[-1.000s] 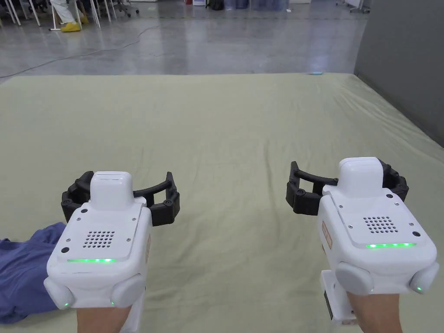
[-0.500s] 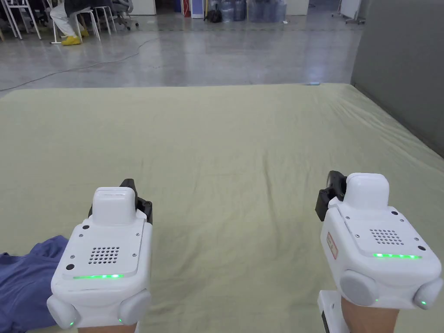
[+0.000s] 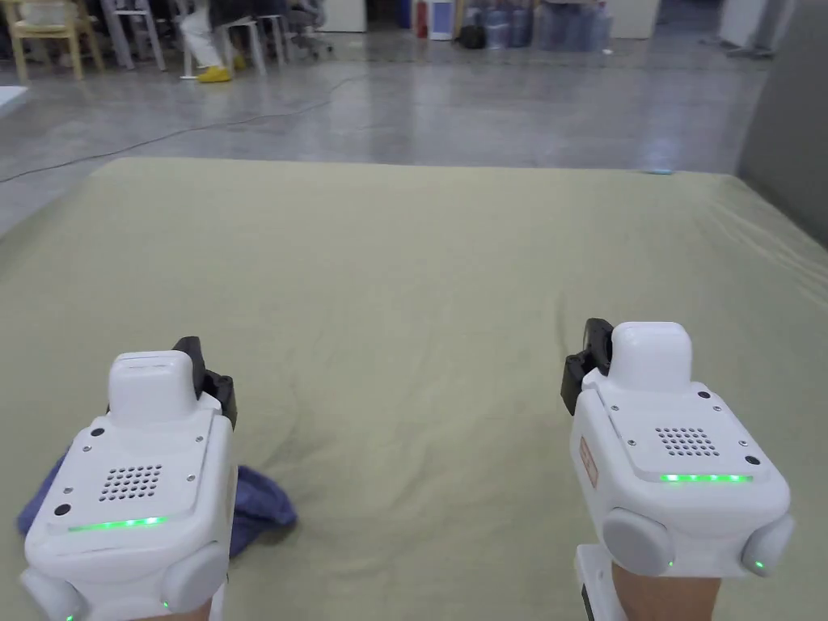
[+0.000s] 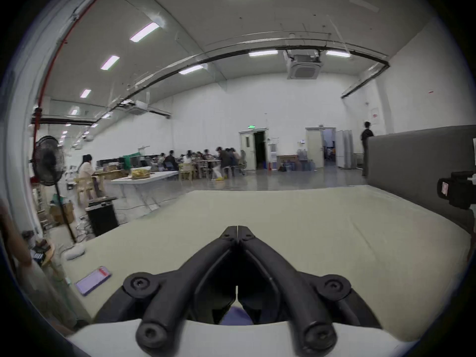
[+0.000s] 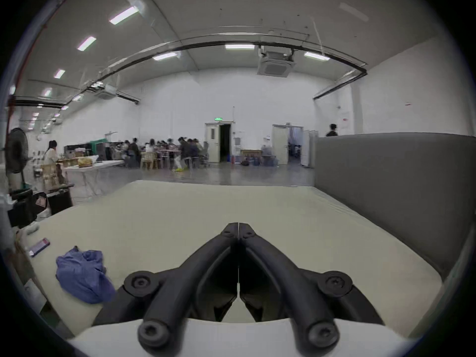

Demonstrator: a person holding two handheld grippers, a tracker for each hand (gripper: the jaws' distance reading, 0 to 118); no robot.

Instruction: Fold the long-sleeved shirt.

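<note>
The blue long-sleeved shirt [image 3: 259, 501] lies crumpled in a heap at the near left of the pale green table, mostly hidden under my left gripper [image 3: 194, 356] in the head view. The right gripper view shows the whole heap of the shirt [image 5: 82, 275] off to its left. A sliver of blue shirt [image 4: 235, 316] peeks below the left gripper [image 4: 237, 230], whose jaws are pressed together on nothing. My right gripper [image 3: 594, 340] hovers over bare table at the near right, and the right gripper [image 5: 238, 227] has its jaws together too, holding nothing.
The green table [image 3: 420, 267] stretches far ahead. A grey partition [image 3: 788, 113] runs along its right side. A phone [image 5: 39, 246] lies near the table's left edge. Beyond are a grey floor, a standing fan [image 4: 49, 166], tables and seated people [image 4: 195, 159].
Both grippers went from wide open to shut over the last second. The head camera swung left, so the shirt sits farther right in the picture, under the left gripper.
</note>
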